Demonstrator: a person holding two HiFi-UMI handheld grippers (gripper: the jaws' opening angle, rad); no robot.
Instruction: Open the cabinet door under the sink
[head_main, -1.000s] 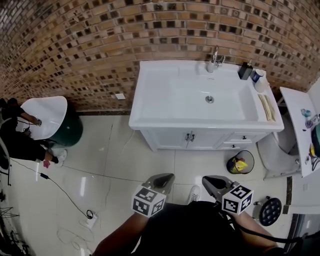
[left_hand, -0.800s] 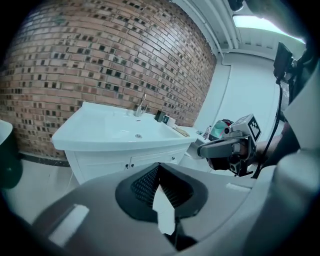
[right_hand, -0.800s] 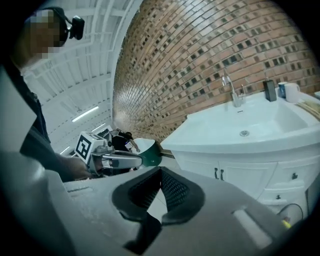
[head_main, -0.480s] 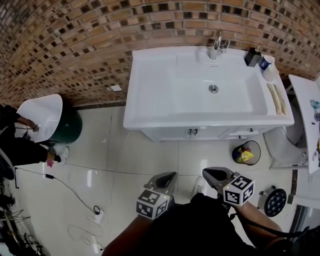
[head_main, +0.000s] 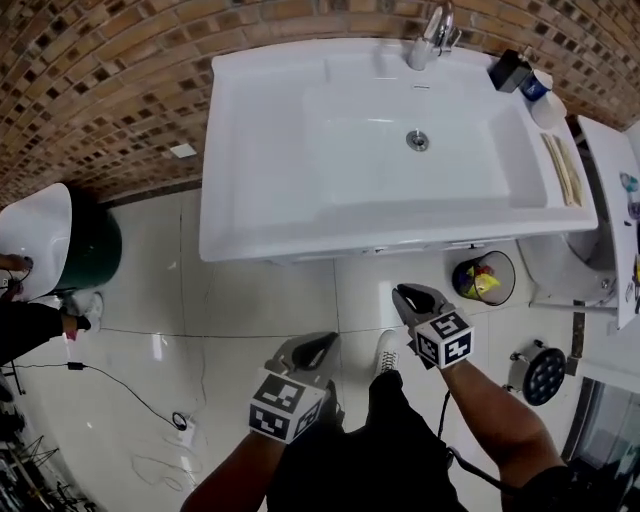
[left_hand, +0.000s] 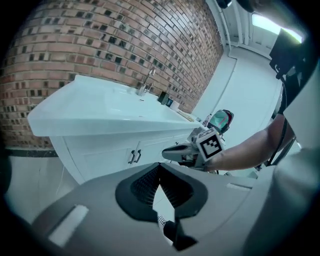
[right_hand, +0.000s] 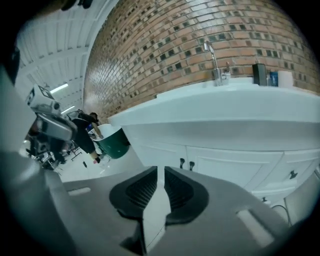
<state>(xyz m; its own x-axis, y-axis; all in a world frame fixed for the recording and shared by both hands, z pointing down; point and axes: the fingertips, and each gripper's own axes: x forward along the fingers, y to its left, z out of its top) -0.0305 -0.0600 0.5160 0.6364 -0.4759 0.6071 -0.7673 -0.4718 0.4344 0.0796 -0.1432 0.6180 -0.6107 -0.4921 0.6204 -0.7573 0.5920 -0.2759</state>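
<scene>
The white sink (head_main: 260, 150) fills the top of the head view, and its rim hides the cabinet below. In the left gripper view the white cabinet doors (left_hand: 112, 155) are closed, their two dark handles (left_hand: 134, 156) side by side. The right gripper view also shows the cabinet doors (right_hand: 227, 167) and handles (right_hand: 186, 164), still some way off. My left gripper (head_main: 318, 350) hovers over the floor tiles, shut and empty. My right gripper (head_main: 405, 296) is farther forward, near the sink's front edge, also shut and empty. The right gripper (left_hand: 172, 152) points toward the doors.
A round bin with rubbish (head_main: 480, 280) stands on the floor right of the cabinet, with a toilet (head_main: 565, 275) beyond it. A green bin with a white liner (head_main: 60, 245) sits at the left. A cable (head_main: 120, 375) runs across the tiles. A faucet (head_main: 432, 30) and bottles (head_main: 512, 70) line the sink's back.
The view has closed in on the sink, whose rim now covers the cabinet front. Both grippers have moved forward, the right one farther, toward the cabinet.
</scene>
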